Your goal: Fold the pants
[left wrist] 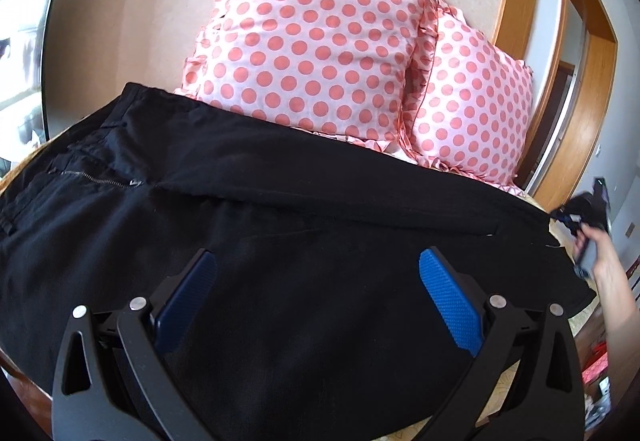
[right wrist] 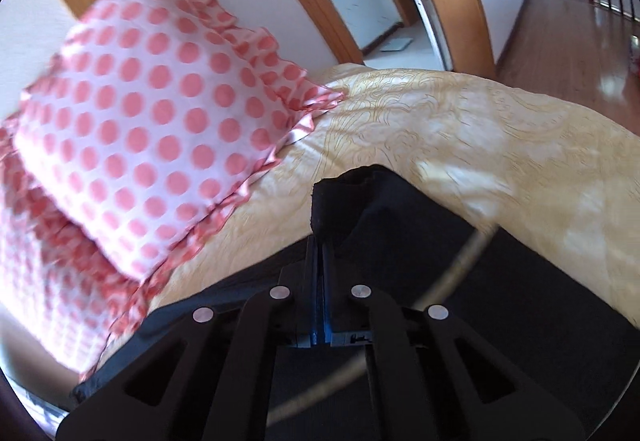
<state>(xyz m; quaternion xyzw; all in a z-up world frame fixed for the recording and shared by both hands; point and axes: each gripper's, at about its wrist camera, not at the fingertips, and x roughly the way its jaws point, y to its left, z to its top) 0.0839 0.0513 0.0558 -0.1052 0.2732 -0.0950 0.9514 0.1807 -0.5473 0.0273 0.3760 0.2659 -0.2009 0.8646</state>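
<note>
Black pants (left wrist: 280,201) lie spread across the bed in the left wrist view, waist and zipper (left wrist: 96,177) at the left, legs running right. My left gripper (left wrist: 318,269) is open, its blue pads (left wrist: 448,305) hovering just above the middle of the pants, holding nothing. My right gripper (right wrist: 320,245) is shut on the hem end of a pant leg (right wrist: 352,197) and lifts it off the bedspread. It also shows at the far right of the left wrist view (left wrist: 588,217), held by a hand.
Two pink polka-dot pillows (left wrist: 312,41) lean against the wall behind the pants. The yellow patterned bedspread (right wrist: 460,121) extends right toward the bed edge. Wooden door frames (left wrist: 580,89) and a wooden floor (right wrist: 560,41) lie beyond.
</note>
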